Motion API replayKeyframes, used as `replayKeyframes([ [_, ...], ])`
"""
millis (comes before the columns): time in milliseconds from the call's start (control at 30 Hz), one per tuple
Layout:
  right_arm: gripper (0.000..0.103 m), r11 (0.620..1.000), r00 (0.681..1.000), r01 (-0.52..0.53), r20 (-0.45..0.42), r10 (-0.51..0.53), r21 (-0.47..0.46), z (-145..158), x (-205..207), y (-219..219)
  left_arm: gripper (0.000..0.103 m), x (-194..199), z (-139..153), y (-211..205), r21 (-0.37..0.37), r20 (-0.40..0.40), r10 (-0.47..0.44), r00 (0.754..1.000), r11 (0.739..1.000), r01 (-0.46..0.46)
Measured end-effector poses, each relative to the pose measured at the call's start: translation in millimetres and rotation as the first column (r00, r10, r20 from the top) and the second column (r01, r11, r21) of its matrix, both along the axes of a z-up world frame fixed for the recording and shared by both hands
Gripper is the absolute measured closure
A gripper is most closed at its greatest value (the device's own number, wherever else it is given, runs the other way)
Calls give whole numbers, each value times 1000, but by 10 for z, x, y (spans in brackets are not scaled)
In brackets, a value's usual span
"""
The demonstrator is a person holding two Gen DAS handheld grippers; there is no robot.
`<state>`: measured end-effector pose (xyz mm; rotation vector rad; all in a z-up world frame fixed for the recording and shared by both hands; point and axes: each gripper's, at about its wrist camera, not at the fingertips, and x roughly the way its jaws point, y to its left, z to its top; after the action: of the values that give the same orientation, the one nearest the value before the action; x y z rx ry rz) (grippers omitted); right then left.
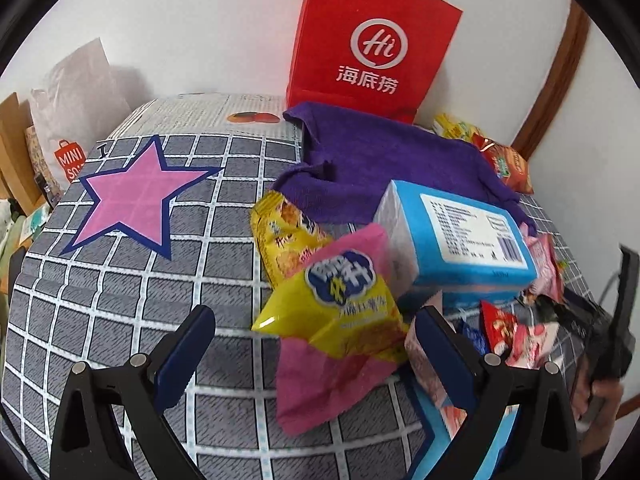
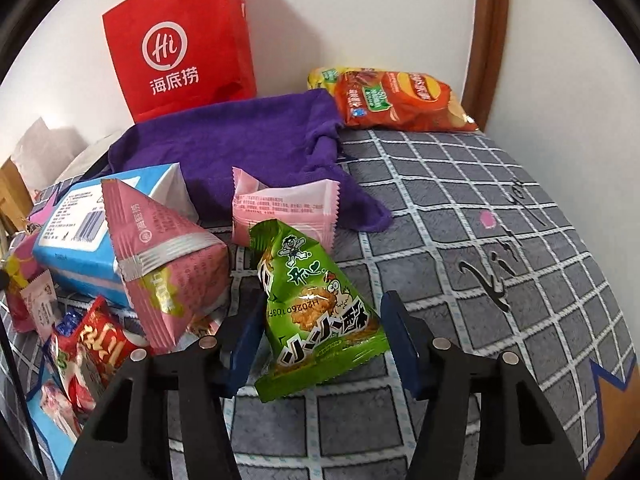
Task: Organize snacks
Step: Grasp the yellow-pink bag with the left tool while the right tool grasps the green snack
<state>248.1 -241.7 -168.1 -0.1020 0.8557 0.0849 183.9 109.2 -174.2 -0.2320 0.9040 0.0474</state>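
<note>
In the left wrist view my left gripper is open, its blue pads either side of a pink and yellow snack pack lying on the checked cloth. A yellow pack and a blue box lie just beyond it. In the right wrist view my right gripper is open around a green snack pack, with neither pad visibly touching it. A pink pack and a pale pink pack lie close by, and the blue box is to the left.
A red paper bag stands against the wall behind a purple towel. Orange chip bags lie at the back right. Small red and pink packs are heaped at the left. The bed's grey checked cloth stretches right.
</note>
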Motion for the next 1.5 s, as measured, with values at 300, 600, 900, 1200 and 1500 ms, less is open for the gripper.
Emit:
replayKeyframes([
  [300, 47, 997, 1000, 5, -10, -4, 79, -14, -36, -113, 22, 140, -150, -85, -15, -32, 2, 999, 1000, -3],
  [600, 53, 997, 999, 0, 47, -3, 79, 206, -237, -45, 27, -29, 16, -1, -33, -3, -6, 1000, 999, 6],
  [900, 53, 998, 992, 5, 128, -13, 63, 785, -478, 17, 27, -248, 394, 119, -55, 59, 6, 998, 998, -3],
  [1200, 53, 999, 979, -23, 202, 17, 31, 1427, -371, 238, 27, -184, 960, 52, -1, 148, -22, 989, 1000, 23],
  [1500, 53, 997, 965, -79, 255, 69, 26, 1830, -43, 525, 27, 253, 1322, -94, 34, 163, -64, 985, 998, 59],
])
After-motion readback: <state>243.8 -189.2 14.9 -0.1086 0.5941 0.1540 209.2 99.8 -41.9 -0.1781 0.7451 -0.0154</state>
